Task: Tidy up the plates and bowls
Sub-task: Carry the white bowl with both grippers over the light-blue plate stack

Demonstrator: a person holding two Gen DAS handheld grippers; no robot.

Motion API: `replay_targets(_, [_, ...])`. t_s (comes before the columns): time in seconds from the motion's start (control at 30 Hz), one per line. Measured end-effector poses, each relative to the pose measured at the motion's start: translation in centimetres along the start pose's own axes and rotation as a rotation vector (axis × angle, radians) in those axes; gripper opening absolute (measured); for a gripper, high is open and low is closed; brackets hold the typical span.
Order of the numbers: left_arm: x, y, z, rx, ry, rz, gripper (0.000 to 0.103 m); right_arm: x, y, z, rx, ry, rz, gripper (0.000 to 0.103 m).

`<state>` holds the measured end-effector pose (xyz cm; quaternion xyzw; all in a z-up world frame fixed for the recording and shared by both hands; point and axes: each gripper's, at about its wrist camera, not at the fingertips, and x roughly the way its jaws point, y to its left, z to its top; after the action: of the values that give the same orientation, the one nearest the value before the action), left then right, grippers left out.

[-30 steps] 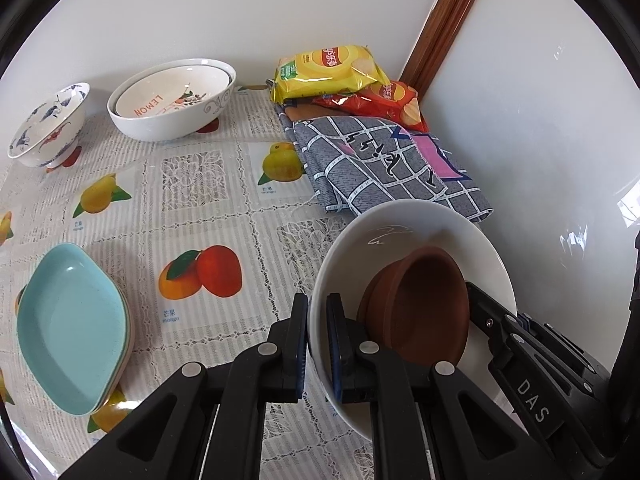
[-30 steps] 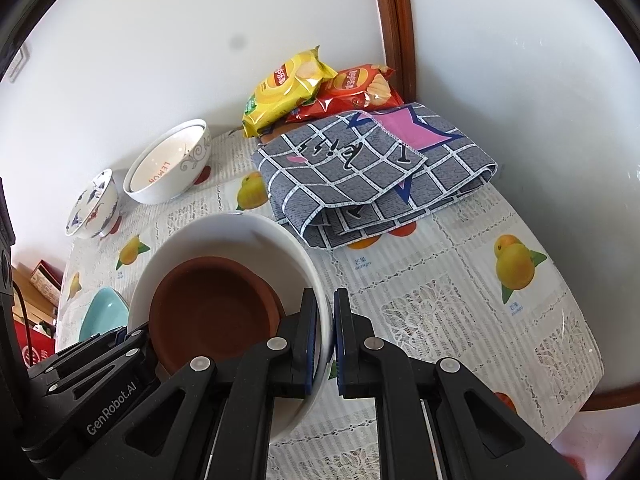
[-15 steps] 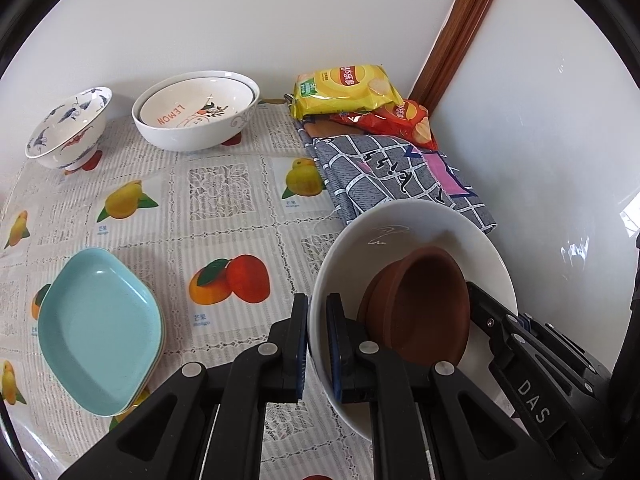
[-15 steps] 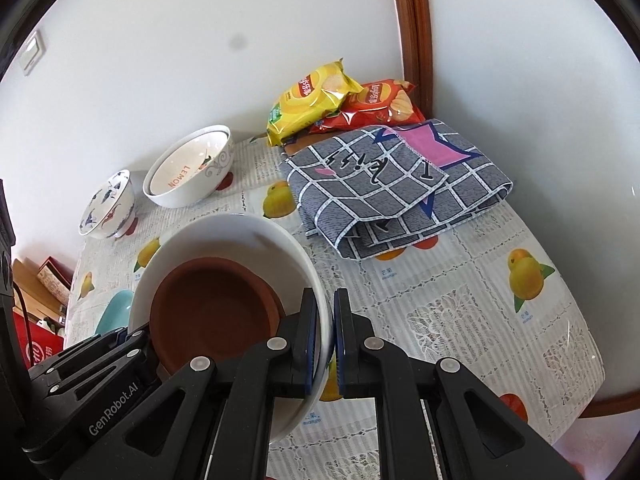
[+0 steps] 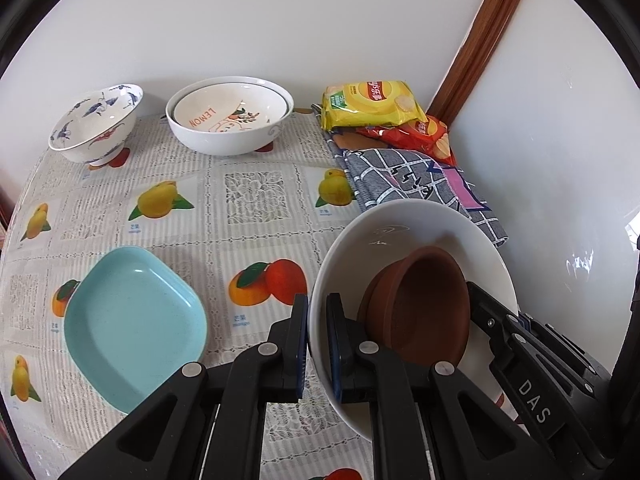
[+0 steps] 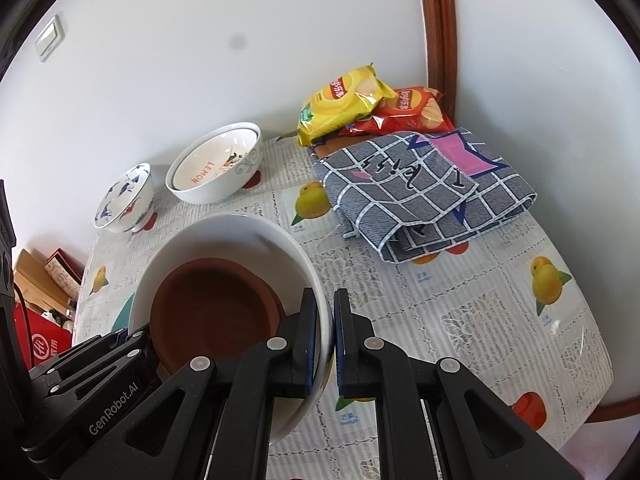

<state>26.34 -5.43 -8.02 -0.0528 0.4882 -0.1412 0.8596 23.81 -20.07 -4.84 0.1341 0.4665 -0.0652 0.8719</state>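
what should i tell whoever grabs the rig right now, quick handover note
Left gripper: shut on the rim of the big white bowl.
Right gripper: shut on the opposite rim of the same bowl; both carry it above the table.
Brown bowl sits inside it, tilted.
Done: LEMON bowl nested in another white bowl at the back wall.
Left: set the carried pair down; blue-patterned bowl and teal plate stand alone.

Both wrist views overlook the same table point(image 5: 256, 200), close.
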Motion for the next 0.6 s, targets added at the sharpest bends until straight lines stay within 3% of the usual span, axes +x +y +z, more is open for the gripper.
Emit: replay_targets(0.6, [-2.1,4.1,0.2,-0.043,-0.026,0.029,0.009,-0.2,4.4,-0.1,-0.043,-0.005,0.034,0.008])
